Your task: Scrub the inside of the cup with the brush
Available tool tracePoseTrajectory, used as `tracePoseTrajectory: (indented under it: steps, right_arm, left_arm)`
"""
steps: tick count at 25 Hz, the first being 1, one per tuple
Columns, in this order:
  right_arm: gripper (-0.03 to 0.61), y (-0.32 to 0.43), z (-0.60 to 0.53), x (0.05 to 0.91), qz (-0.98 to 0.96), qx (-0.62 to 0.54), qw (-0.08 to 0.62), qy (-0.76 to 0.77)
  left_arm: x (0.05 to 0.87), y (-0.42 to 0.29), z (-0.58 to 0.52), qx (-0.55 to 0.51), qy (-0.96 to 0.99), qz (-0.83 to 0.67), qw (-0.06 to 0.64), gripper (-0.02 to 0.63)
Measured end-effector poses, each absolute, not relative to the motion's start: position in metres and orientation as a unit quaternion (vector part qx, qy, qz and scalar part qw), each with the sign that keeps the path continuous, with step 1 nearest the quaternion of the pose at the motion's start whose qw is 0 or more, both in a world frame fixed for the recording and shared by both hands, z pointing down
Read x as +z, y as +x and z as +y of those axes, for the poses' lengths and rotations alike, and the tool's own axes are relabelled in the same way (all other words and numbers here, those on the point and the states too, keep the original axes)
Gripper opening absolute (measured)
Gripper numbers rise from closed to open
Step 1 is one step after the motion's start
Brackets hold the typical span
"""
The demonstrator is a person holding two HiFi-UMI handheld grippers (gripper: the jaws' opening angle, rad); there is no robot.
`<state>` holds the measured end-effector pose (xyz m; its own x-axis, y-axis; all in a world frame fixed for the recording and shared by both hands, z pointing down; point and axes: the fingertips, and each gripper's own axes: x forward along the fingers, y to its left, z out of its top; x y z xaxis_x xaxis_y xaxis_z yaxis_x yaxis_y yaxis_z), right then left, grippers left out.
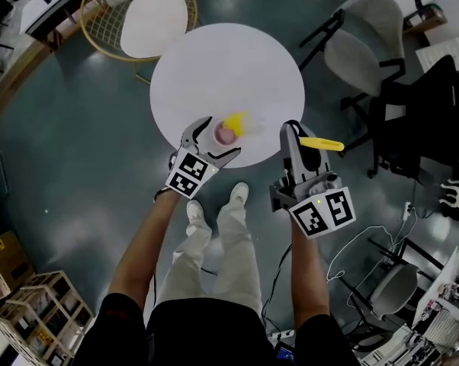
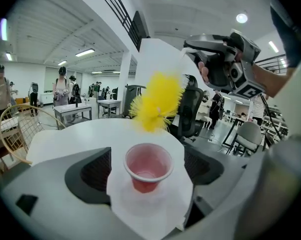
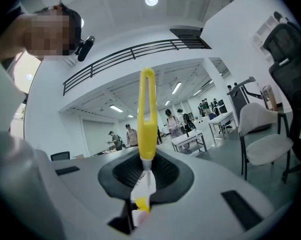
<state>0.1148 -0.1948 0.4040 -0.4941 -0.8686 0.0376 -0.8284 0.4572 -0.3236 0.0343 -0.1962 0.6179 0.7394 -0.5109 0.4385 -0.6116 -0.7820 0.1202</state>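
Open-plan office, round white bench underneath. L tongs clamped on pink plastic cup, mouth up, over bench's near edge. R tongs shut on yellow bottle brush at wire stem. Bristle head blurred, just beyond & above cup rim, apparently not inside yet. Prob. approach step, no scrubbing yet. Next: centre over mouth, push bristles down in, hold cup steady.

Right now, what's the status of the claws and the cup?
Left claw shut on pink cup. Right claw shut on yellow brush. Bristles above rim, not inside. Nothing blocking.
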Motion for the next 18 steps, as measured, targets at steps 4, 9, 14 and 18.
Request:
tracePoseTrajectory:
  steps: [4,9,14,18]
  right_arm:
    - [0.046,0.116,-0.192,0.398,0.848,-0.152,0.067,-0.504]
    - [0.046,0.119,-0.19,0.387,0.847,-0.15,0.065,-0.506]
    - [0.046,0.122,-0.187,0.372,0.843,-0.15,0.069,-0.511]
    - [0.046,0.121,-0.186,0.36,0.846,-0.147,0.07,-0.508]
  left_arm:
    - [0.607,0.031,-0.194,0.183,0.925,-0.303,0.135,0.453]
    - [0.586,0.036,-0.192,0.197,0.924,-0.301,0.128,0.453]
    - [0.562,0.034,-0.188,0.197,0.925,-0.3,0.122,0.451]
    - [0.538,0.03,-0.188,0.192,0.927,-0.302,0.111,0.446]
